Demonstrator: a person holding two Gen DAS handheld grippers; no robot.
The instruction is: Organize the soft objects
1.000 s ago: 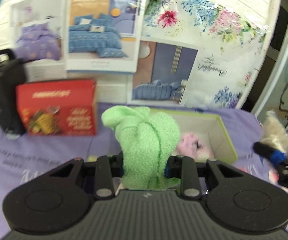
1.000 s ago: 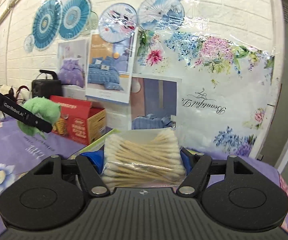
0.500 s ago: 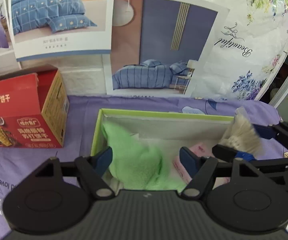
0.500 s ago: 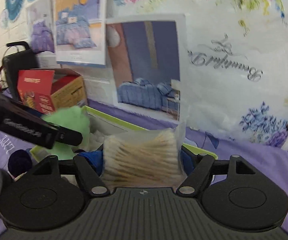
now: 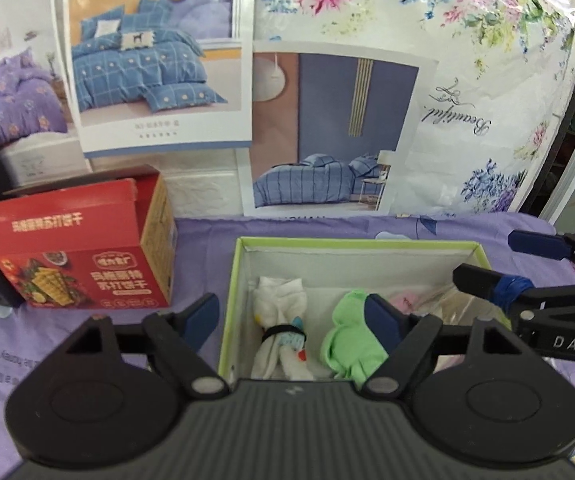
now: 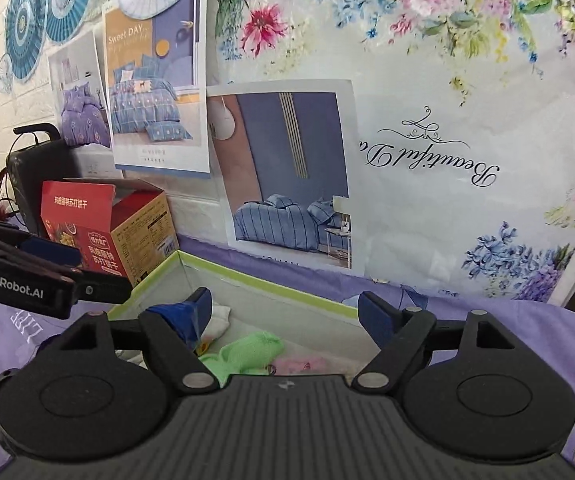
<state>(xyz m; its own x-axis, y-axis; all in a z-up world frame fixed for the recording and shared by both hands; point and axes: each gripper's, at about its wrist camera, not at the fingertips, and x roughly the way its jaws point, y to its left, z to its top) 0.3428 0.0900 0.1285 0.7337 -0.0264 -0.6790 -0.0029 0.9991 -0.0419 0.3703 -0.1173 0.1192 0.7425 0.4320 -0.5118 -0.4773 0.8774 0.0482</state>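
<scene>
- Left gripper [image 5: 293,316] hangs with jaws spread wide and empty, just above the green-rimmed open cardboard box [image 5: 351,245].
- Right gripper [image 6: 283,306] is likewise wide apart, holding nothing.
- Fluffy green sock bundle [image 5: 351,346] lies inside the box, below the left gripper's right finger, beside a white banded sock roll [image 5: 281,334].
- It looks light, soft and squashy; pinch its thick middle.
- Its long axis seems to run away from the gripper.

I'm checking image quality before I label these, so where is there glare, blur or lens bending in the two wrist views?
Left wrist view: straight poster edges bow near the frame border, the red cracker box looks soft, and the plastic-wrapped floral bedding shows glare. Right wrist view: sharper overall, with the same bowing and sheen on the floral bedding.
</scene>
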